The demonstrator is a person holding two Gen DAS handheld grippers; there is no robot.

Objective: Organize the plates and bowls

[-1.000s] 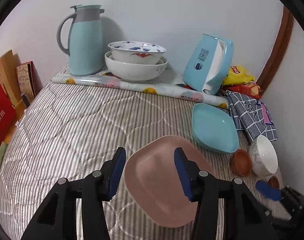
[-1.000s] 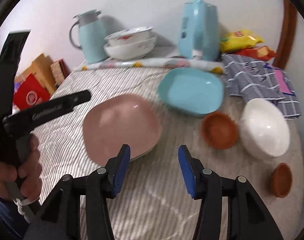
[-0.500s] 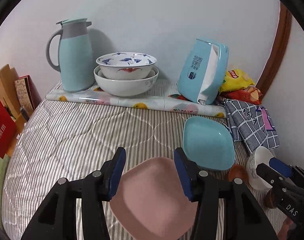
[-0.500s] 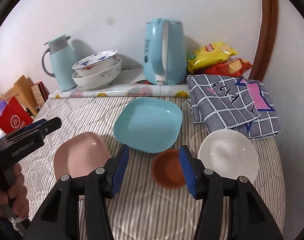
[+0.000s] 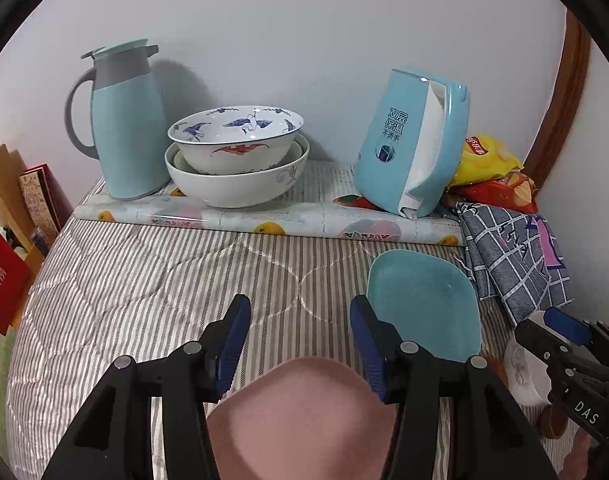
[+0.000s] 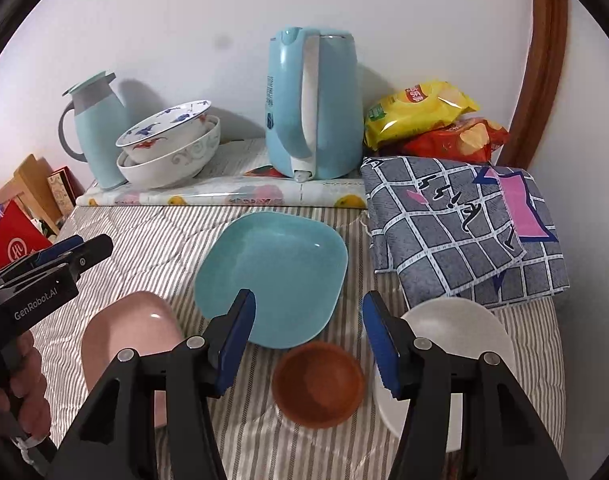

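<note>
Left gripper (image 5: pixel 300 340) fingers wide above the pink plate (image 5: pixel 304 420); right gripper (image 6: pixel 308 340), just opening wider, empty, above the brown bowl (image 6: pixel 318 384) beside the blue plate (image 6: pixel 272 276).

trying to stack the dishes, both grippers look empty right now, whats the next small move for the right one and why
Probably ease the right gripper down and close on the rim of the small brown bowl. Its jaws have just been opening, nothing is between them, and that bowl lies directly below, between the teal plate and the white bowl.
</note>
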